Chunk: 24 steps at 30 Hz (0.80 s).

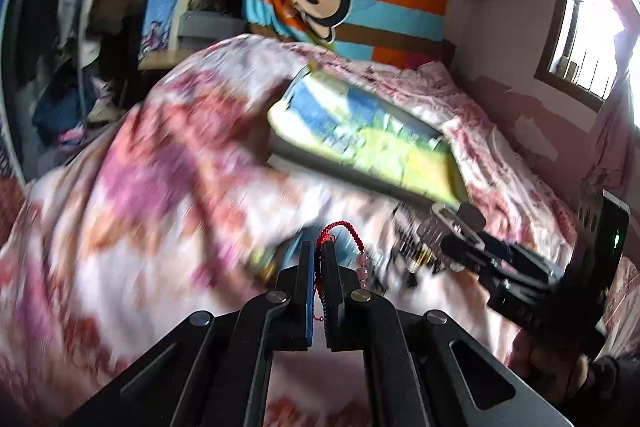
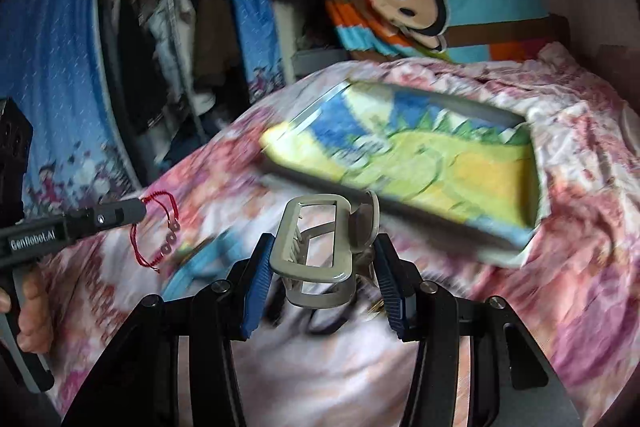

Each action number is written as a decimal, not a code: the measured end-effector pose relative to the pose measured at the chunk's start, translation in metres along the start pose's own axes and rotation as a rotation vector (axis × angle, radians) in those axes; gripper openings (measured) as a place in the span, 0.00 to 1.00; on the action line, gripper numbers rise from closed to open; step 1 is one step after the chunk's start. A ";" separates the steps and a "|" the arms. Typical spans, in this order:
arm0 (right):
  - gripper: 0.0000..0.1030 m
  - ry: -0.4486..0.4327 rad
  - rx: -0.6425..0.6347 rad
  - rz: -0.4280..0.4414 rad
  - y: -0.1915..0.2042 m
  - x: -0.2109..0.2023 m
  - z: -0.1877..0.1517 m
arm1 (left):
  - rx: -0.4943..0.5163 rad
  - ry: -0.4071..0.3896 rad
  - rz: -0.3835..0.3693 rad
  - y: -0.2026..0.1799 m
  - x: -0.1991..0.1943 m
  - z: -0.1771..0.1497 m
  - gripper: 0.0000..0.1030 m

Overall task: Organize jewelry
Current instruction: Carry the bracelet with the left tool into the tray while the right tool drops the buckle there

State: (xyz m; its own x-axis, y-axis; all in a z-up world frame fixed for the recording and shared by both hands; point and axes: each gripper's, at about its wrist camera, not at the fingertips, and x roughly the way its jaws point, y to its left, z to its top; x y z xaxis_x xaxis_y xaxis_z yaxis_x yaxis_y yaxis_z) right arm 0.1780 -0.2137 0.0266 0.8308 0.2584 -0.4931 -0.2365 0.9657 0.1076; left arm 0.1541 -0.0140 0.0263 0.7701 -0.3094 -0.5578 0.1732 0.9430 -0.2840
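Your left gripper is clamped tight on the red bracelet, beads dangling; keep it pinched and carry it slowly. Your right gripper holds the grey hair claw half-wide; lower both gently into the tray on the quilt ahead.

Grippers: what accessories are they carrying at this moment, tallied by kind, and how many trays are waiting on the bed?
Red cord bracelet with pink beads: 1, pinched in the left gripper
Grey hair claw clip: 1, between the fingers of the right gripper
Tray lined with a dinosaur-print cloth: 1, on the floral bedspread
Total: 3 things, 2 of them held
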 end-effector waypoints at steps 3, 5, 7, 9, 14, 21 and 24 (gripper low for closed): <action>0.43 -0.019 0.038 -0.043 -0.022 0.013 0.013 | 0.008 -0.013 -0.021 -0.013 0.023 0.032 0.03; 0.43 -0.025 0.073 -0.072 -0.037 0.021 0.019 | 0.006 -0.011 -0.023 -0.019 0.042 0.048 0.03; 0.43 -0.032 0.107 -0.093 -0.052 0.030 0.024 | 0.001 -0.006 -0.025 -0.025 0.070 0.069 0.03; 0.43 -0.036 0.122 -0.117 -0.064 0.040 0.030 | 0.002 0.008 -0.024 -0.030 0.096 0.081 0.03; 0.43 -0.010 0.137 -0.157 -0.087 0.069 0.036 | -0.017 0.055 -0.005 -0.033 0.155 0.097 0.03; 0.43 0.072 0.231 -0.150 -0.108 0.097 0.024 | -0.022 0.107 0.023 -0.039 0.209 0.098 0.03; 0.44 0.095 0.231 -0.159 -0.107 0.103 0.019 | -0.037 0.145 0.029 -0.039 0.221 0.097 0.04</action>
State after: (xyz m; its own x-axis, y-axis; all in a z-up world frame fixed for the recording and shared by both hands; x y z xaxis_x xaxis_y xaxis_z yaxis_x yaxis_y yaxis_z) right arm 0.2988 -0.2903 -0.0193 0.7948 0.1103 -0.5968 0.0230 0.9772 0.2112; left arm 0.3768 -0.1076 -0.0102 0.6771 -0.2988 -0.6725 0.1275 0.9477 -0.2927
